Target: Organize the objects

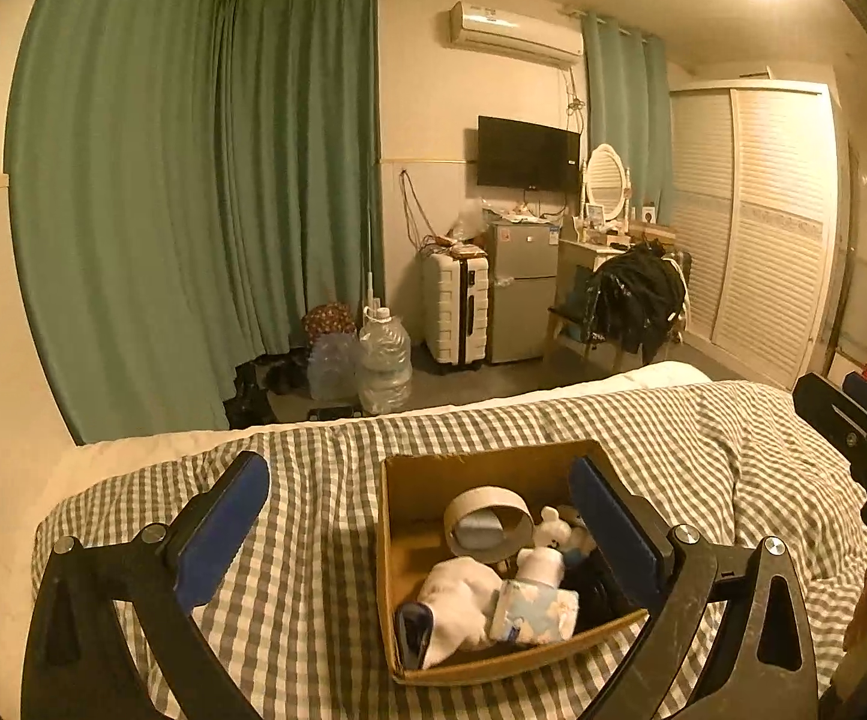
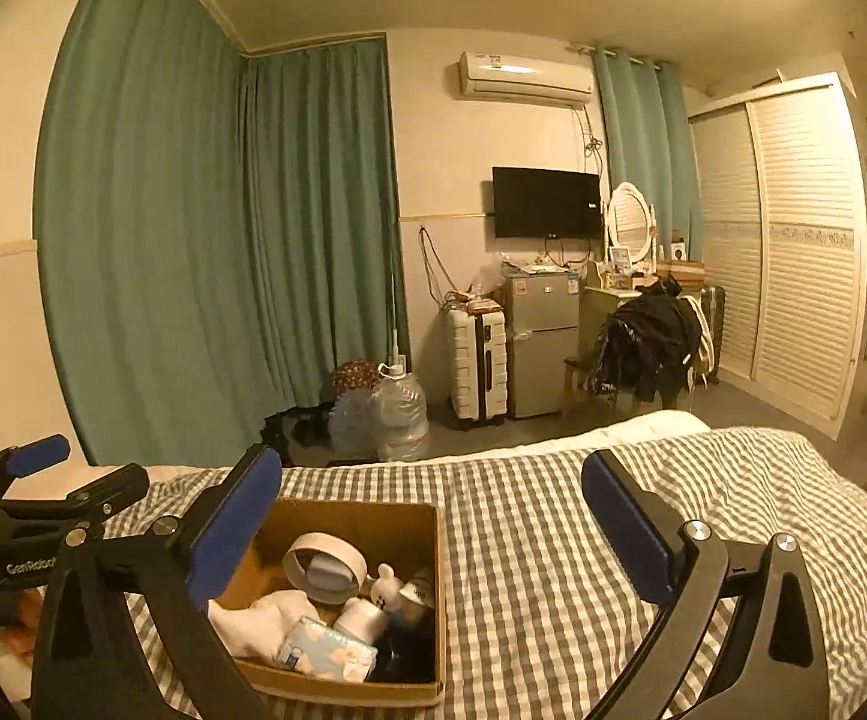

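An open cardboard box [image 1: 409,516] sits on the checked bed cover. It holds a roll of tape [image 1: 487,522], a small white bear toy [image 1: 556,531], a white cloth [image 1: 463,606], a patterned tissue pack [image 1: 532,609] and a white bottle [image 1: 541,564]. My left gripper [image 1: 418,468] hangs open above and in front of the box, with nothing between its fingers. My right gripper [image 2: 431,468] is open and holds nothing, to the right of the box [image 2: 373,525]. Each gripper shows in the other's view: the right gripper [image 1: 847,399], the left gripper [image 2: 103,459].
The checked cover [image 2: 553,540] spreads over the bed, with white bedding [image 1: 661,375] at its far edge. Beyond, on the floor, stand water jugs [image 1: 382,360], a white suitcase [image 1: 454,306], a small fridge [image 1: 520,294] and a chair under a black jacket [image 1: 637,294]. Green curtains hang left.
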